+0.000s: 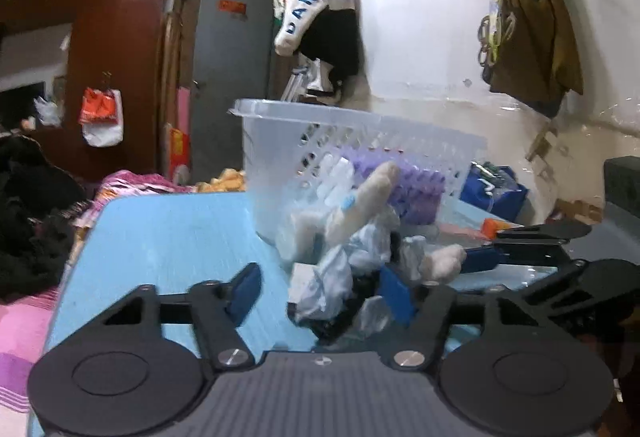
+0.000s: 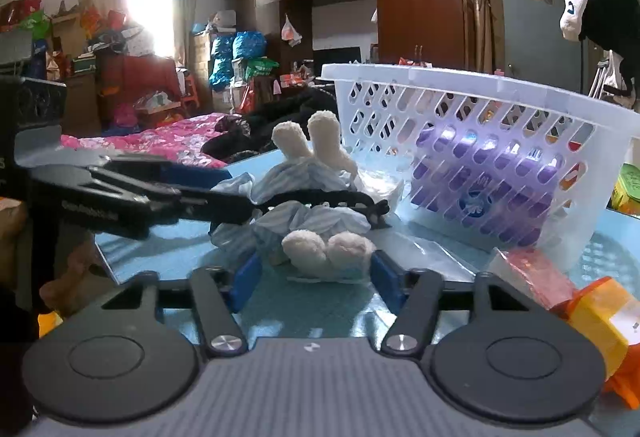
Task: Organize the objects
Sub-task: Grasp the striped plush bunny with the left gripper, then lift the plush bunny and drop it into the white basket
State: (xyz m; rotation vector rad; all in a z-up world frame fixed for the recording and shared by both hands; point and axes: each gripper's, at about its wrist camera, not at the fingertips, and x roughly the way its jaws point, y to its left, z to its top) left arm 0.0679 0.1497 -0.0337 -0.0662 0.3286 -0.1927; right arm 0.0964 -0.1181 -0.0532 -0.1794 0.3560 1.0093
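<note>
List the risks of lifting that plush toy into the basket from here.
1. Both grippers, the left gripper and right gripper, crowd the same plush toy; they could collide.
2. The toy's striped clothing hangs loose and may snag.
3. The white basket already sits tilted and could be knocked.

Black hand-held gripper (image 1: 320,293), blue pads (image 1: 246,287), silver screws
</note>
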